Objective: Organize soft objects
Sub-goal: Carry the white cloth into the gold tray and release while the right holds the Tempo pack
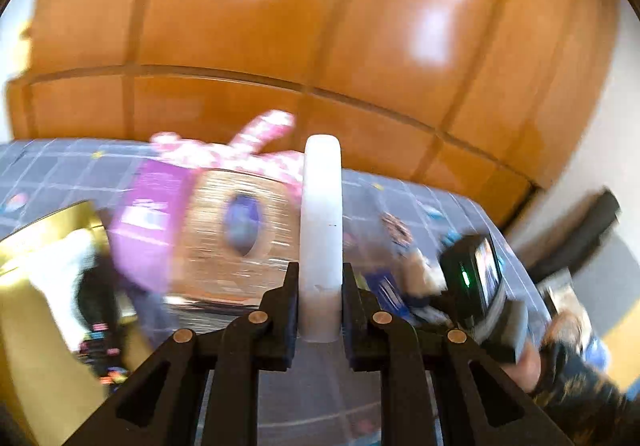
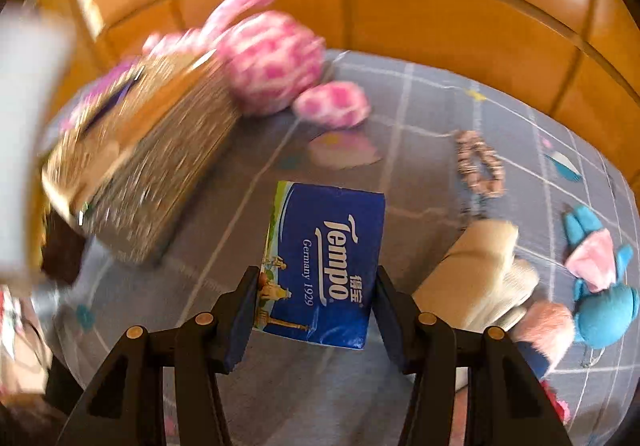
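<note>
Bedsheet [image 2: 420, 118], grey with a pale grid, backed by orange wooden panelling [image 2: 460, 18], fills both views. At ten o'clock in the right wrist view a woven tissue box [image 2: 152, 174] lies blurred, with a pink-spotted plush rabbit [image 2: 272, 58] just beyond it at eleven. A cream soft item [image 2: 480, 278] and a blue plush toy [image 2: 600, 310] lie at three o'clock, a beaded scrunchie [image 2: 480, 166] at two. The right gripper [image 2: 316, 310] is clamped on a blue Tempo tissue pack [image 2: 328, 266] at centre. The left gripper [image 1: 320, 310] pinches an upright white tube [image 1: 322, 230].
</note>
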The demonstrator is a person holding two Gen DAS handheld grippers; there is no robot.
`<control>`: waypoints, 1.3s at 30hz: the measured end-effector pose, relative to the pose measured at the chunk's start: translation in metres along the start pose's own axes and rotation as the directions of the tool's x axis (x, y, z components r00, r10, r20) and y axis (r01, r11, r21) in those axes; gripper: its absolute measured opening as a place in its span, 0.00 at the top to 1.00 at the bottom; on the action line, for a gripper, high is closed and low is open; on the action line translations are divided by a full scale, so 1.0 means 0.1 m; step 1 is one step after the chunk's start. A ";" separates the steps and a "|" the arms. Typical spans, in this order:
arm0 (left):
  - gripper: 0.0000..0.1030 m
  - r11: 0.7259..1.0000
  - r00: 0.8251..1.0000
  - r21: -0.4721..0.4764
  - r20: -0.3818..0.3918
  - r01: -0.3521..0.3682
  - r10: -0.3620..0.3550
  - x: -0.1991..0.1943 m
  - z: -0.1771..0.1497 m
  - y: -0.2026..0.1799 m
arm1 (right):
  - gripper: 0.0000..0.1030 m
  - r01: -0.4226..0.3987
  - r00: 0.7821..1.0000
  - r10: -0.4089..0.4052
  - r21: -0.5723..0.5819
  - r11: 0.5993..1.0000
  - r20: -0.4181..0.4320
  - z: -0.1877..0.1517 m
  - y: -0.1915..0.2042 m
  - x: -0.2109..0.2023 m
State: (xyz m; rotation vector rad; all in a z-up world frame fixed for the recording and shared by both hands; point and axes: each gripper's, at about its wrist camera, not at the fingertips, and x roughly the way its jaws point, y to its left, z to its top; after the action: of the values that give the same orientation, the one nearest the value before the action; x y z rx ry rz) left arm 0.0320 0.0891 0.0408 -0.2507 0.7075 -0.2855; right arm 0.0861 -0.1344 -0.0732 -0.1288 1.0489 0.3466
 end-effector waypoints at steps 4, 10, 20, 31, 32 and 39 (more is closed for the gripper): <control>0.83 0.990 0.995 -0.100 0.009 -0.101 0.103 -0.13 0.01 0.50 | 0.47 0.016 0.998 -0.016 -0.005 1.000 -0.060 -0.07 0.10 0.24; 0.83 0.929 0.972 -0.286 -0.036 -0.234 0.234 -0.28 -0.13 1.38 | 0.48 -0.007 0.999 0.011 0.069 0.998 -0.049 -0.07 -0.02 0.30; 0.83 0.824 0.928 -0.427 -0.165 -0.371 0.333 -0.22 -0.27 2.45 | 0.47 0.009 0.999 -0.005 0.077 0.997 -0.052 -0.06 0.00 0.31; 0.44 0.777 0.876 -0.404 -0.189 -0.482 0.444 -0.09 -0.21 2.68 | 0.47 0.025 0.998 -0.021 0.079 0.997 -0.051 -0.07 0.02 0.33; 0.42 0.769 0.864 -0.394 -0.185 -0.502 0.469 -0.12 -0.22 2.66 | 0.48 0.027 0.998 -0.023 0.081 0.996 -0.050 -0.07 0.02 0.33; 0.31 0.750 0.834 -0.376 -0.141 -0.544 0.534 -0.36 -0.35 2.39 | 0.48 0.034 0.999 -0.031 0.092 0.995 -0.040 -0.07 0.03 0.34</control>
State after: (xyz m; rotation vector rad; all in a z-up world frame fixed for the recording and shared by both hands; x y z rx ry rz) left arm 0.0233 0.3194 -0.0399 -0.4217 0.8300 0.4269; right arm 0.0944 -0.1261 -0.1056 -0.0700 1.0984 0.2666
